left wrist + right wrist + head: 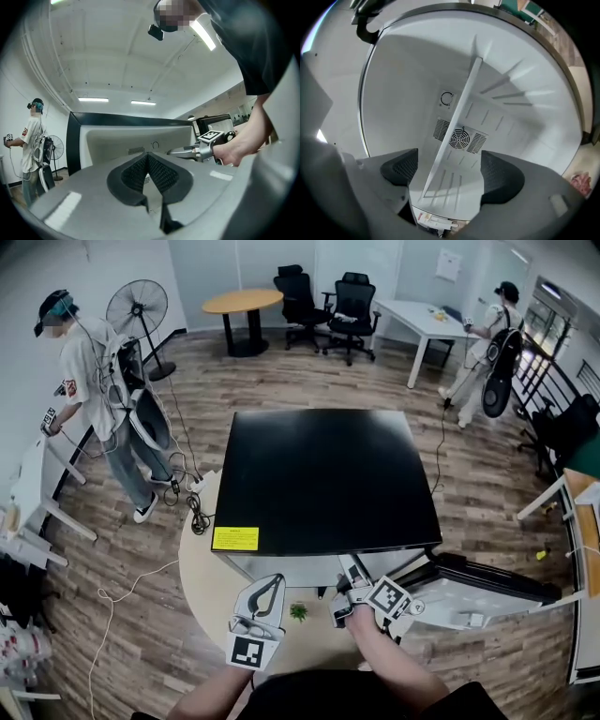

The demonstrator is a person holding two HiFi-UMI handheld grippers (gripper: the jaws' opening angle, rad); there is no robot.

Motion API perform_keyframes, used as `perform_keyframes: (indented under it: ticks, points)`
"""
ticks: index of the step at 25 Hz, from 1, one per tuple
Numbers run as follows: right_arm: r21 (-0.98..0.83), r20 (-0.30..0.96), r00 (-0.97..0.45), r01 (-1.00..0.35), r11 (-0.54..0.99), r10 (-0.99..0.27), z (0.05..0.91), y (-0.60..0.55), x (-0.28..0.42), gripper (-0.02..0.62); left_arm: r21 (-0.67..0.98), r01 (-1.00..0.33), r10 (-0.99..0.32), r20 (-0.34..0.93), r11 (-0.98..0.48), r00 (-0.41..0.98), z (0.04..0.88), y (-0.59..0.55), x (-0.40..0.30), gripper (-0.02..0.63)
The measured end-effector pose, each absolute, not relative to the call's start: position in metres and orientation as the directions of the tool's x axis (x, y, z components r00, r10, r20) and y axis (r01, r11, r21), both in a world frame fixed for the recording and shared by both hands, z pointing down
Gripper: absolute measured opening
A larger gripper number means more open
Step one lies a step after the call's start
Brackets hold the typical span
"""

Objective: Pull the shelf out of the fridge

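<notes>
Though hidden overhead, shelf (454, 123) btwn rt gripper (450, 176) jaws.

The left tongs (268, 585) are pointing level ahead of the person. Their pads (133, 171) are meeting at the tips with nothing between them. The left forearm (208, 699) is reaching in from the bottom edge of the head view. The right tongs (350, 570) are sitting rolled partly over, their own pads (502, 177) standing wide apart and pressing on nothing. The right hand (360, 619) is clasping them from behind, with the bare right forearm (398, 667) stretching forward near the left one.
</notes>
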State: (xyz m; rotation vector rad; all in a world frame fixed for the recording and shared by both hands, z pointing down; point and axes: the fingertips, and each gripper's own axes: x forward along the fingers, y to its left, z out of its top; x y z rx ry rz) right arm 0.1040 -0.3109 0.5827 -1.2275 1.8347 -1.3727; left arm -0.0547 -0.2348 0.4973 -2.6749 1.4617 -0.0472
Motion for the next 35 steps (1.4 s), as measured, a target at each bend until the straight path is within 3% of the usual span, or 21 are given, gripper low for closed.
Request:
perform_keyframes:
  ticks: [2,7,11,20,28,35]
  points:
    - [-0.944,0.135,-0.430,-0.330,0.016,-0.892,0.592,-0.313,0.107,0.399,-0.099,-0.839,-0.843,-0.010,-0.535,0.538,0.497,-0.234,-0.056,-0.003]
    - [-0.960,0.092,-0.422,-0.278,0.032,-0.902,0.593,-0.325,0.111,0.279,-0.102,-0.842,-0.846,-0.004,-0.530,0.534,0.500,-0.232,-0.058,-0.003]
    - [-0.972,0.047,-0.414,-0.227,0.053,-0.909,0.585,-0.334,0.109,0.237,-0.098,-0.840,-0.844,0.002,-0.534,0.537,0.501,-0.228,-0.059,-0.002]
    - [-0.978,-0.003,-0.405,-0.189,0.086,-0.914,0.575,-0.337,0.110,0.057,-0.100,-0.833,-0.837,-0.007,-0.544,0.547,0.502,-0.218,-0.056,-0.003]
    - [-0.993,-0.042,-0.384,-0.087,0.081,-0.923,0.579,-0.336,0.109,0.037,-0.094,-0.836,-0.840,-0.005,-0.540,0.543,0.506,-0.207,-0.061,-0.002]
    - [-0.995,-0.023,-0.370,-0.079,0.057,-0.929,0.577,-0.332,0.109,0.032,-0.093,-0.841,-0.844,-0.012,-0.533,0.537,0.503,-0.198,-0.066,-0.002]
